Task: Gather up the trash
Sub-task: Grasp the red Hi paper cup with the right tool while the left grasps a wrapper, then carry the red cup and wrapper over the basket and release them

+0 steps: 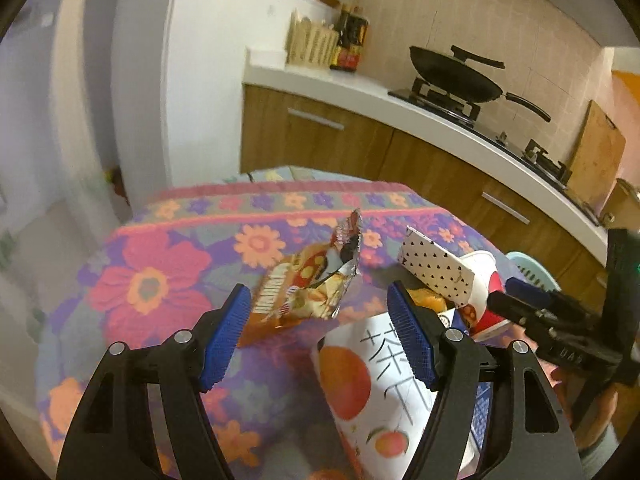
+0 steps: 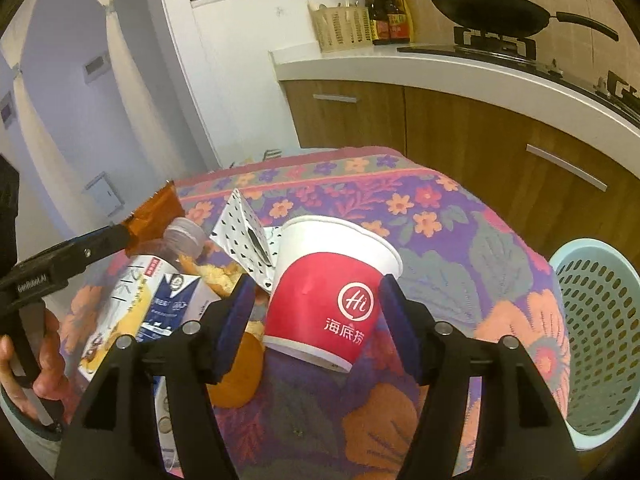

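Note:
An orange snack wrapper stands crumpled on the floral tablecloth. My left gripper is open with its jaws wide; the wrapper's lower edge lies by the left pad, with no grip that I can see. A white peach-print bag lies under it. My right gripper is open with its pads on either side of a red and white paper cup; the cup leans and is not clamped. Beside the cup lie a black-dotted white box, orange peel, a clear bottle and a blue-white carton.
A light blue perforated basket stands off the table's right edge. Behind the table runs a kitchen counter with wooden cabinets, a wok on the stove, sauce bottles and a utensil holder. A white wall and curtain are at the left.

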`<control>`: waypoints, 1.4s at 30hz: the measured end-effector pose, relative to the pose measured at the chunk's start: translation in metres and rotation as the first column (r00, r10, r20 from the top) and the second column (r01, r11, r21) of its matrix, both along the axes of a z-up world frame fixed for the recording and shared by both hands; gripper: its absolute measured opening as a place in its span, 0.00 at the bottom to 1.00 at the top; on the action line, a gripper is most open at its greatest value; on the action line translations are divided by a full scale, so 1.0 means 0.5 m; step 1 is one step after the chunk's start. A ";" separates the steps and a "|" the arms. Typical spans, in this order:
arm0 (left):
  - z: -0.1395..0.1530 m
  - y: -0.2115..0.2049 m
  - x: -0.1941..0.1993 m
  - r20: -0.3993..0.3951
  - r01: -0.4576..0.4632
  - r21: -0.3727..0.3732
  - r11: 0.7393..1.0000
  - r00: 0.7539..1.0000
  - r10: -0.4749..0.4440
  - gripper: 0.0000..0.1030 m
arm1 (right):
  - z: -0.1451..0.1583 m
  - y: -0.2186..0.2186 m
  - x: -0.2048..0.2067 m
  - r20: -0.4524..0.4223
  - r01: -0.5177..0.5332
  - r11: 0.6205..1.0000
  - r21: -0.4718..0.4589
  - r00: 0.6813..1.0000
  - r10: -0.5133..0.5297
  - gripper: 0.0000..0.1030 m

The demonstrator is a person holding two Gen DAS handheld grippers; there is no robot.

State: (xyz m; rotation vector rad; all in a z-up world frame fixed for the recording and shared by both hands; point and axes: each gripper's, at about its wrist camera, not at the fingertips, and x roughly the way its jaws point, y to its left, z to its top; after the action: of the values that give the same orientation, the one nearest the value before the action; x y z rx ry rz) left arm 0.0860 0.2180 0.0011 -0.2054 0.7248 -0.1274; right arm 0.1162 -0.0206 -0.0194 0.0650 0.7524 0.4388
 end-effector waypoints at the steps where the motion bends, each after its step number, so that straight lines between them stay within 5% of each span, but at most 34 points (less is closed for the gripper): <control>1: -0.007 0.002 0.010 -0.015 0.004 -0.016 1.000 1.000 -0.004 0.64 | -0.001 0.002 0.001 -0.001 -0.001 1.000 -0.004 1.000 0.001 0.59; 6: -0.029 0.012 0.038 -0.043 -0.004 -0.081 0.997 0.999 0.001 0.51 | -0.003 0.007 0.002 0.001 -0.002 1.000 -0.018 1.000 0.002 0.59; 8: -0.032 0.021 0.042 -0.044 -0.011 -0.115 0.993 0.999 0.006 0.36 | -0.004 0.010 0.002 0.004 -0.001 1.000 -0.028 1.000 0.001 0.59; 17: -0.026 0.026 0.022 0.000 -0.013 -0.130 0.991 1.000 0.013 0.23 | -0.012 0.017 0.005 -0.006 0.026 0.998 -0.066 1.000 -0.026 0.59; 25: 0.005 0.028 -0.005 0.063 -0.011 -0.151 0.988 0.998 0.021 0.17 | -0.029 -0.002 0.034 -0.089 0.039 0.999 -0.017 0.995 -0.041 0.65; 30: 0.026 0.005 -0.022 0.101 0.002 -0.101 0.995 0.995 0.008 0.17 | -0.037 -0.021 0.045 -0.134 0.043 0.998 0.051 0.990 -0.036 0.63; 42: 0.099 -0.071 -0.070 0.184 0.040 -0.012 0.999 0.982 -0.037 0.08 | -0.003 -0.040 -0.001 -0.034 0.048 0.996 0.077 0.998 -0.045 0.56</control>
State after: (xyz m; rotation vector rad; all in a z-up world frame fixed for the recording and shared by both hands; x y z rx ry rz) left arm 0.0512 0.1825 0.0508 -0.1922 0.5444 -0.1863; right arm 0.1159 -0.0405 -0.0210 0.1623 0.7644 0.4231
